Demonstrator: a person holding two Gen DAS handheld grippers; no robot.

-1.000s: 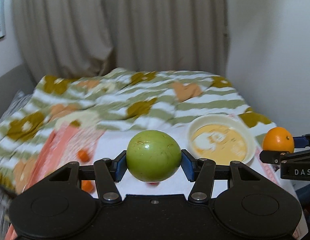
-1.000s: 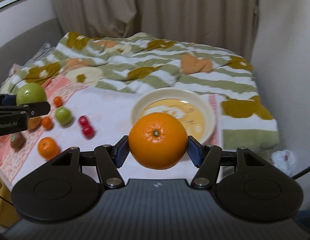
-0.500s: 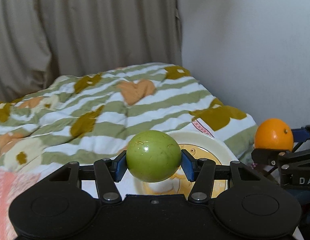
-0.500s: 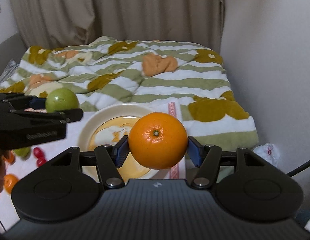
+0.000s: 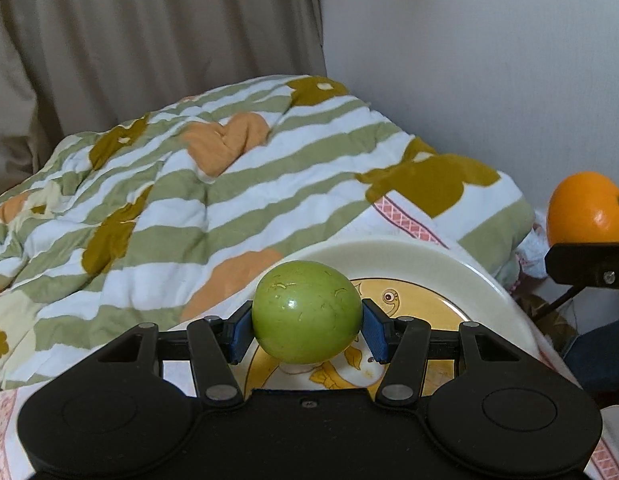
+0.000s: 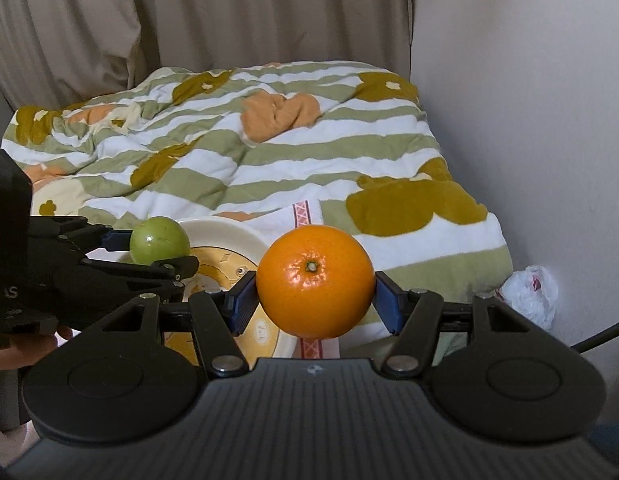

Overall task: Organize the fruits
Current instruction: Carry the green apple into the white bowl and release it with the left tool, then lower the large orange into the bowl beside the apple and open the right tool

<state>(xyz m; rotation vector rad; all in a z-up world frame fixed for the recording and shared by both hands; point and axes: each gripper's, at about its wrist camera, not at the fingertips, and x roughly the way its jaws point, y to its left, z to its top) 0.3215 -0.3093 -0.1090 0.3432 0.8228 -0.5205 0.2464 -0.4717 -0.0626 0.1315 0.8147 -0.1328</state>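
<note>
The green fruit [image 5: 306, 312] has a smooth, glossy skin with a few fine scuffs. The orange [image 6: 314, 281] is shiny with a finely dimpled peel. The plate [image 5: 429, 256] looks like glazed ceramic, cream and glossy. The quilt [image 6: 269, 160] is soft, matt, puffy cloth. Each tool, left [image 5: 306, 334] and right [image 6: 314, 300], is matt black plastic with blue ribbed pads [image 5: 375, 332] and bare metal screws. The curtain [image 6: 189, 20] is matt woven cloth. The bag [image 6: 531, 296] is crinkled thin plastic.

Both wrist views face bed, close — share plate [image 5: 449, 256] [image 6: 229, 236].
</note>
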